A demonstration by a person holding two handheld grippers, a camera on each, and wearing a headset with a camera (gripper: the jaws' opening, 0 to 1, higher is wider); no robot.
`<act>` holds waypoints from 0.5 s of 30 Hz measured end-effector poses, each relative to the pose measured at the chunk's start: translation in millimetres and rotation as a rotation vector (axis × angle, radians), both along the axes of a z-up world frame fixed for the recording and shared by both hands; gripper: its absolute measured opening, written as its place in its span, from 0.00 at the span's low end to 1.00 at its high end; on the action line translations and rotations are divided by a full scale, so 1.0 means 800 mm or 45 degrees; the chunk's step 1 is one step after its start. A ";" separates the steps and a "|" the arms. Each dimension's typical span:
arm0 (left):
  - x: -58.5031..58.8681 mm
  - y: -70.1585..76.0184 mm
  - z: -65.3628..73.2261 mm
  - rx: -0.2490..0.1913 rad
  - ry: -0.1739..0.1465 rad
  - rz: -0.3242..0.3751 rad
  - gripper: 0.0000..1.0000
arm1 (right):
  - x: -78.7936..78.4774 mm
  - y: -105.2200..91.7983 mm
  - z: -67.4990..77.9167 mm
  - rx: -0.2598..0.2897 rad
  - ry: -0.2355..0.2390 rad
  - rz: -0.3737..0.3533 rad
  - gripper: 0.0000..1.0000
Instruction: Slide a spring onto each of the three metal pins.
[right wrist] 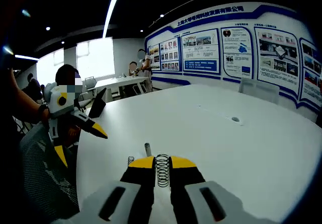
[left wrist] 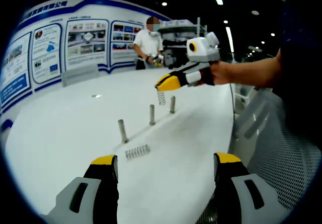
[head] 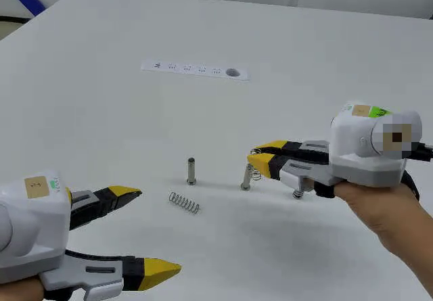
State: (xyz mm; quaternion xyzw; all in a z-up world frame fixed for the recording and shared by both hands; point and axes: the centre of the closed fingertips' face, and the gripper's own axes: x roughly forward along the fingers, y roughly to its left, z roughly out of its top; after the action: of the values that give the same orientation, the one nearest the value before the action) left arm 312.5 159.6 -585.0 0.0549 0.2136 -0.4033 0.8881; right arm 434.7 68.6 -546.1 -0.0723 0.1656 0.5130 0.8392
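Springs two; pins perhaps three.

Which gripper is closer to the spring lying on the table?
Left. The left gripper hangs open right by the lying spring; the right gripper is farther, pinching another spring near a pin.

On the table, a loose spring lies before the left pin, power strip well behind.

Nothing readable: wall heading Chinese, blurred; posters print too small.
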 end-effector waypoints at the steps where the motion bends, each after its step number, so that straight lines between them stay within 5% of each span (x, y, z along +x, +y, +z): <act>1: 0.000 0.000 0.000 -0.001 0.001 0.001 0.79 | 0.002 0.001 0.002 0.009 -0.005 -0.004 0.11; 15: 0.001 0.001 0.000 -0.006 0.002 0.004 0.79 | 0.021 0.010 0.011 0.109 -0.082 -0.042 0.11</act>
State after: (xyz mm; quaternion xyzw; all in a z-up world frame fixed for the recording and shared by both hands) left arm 313.3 160.4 -584.8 0.0523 0.2134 -0.4025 0.8887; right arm 451.4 76.4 -537.7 -0.0501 0.1177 0.5029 0.8548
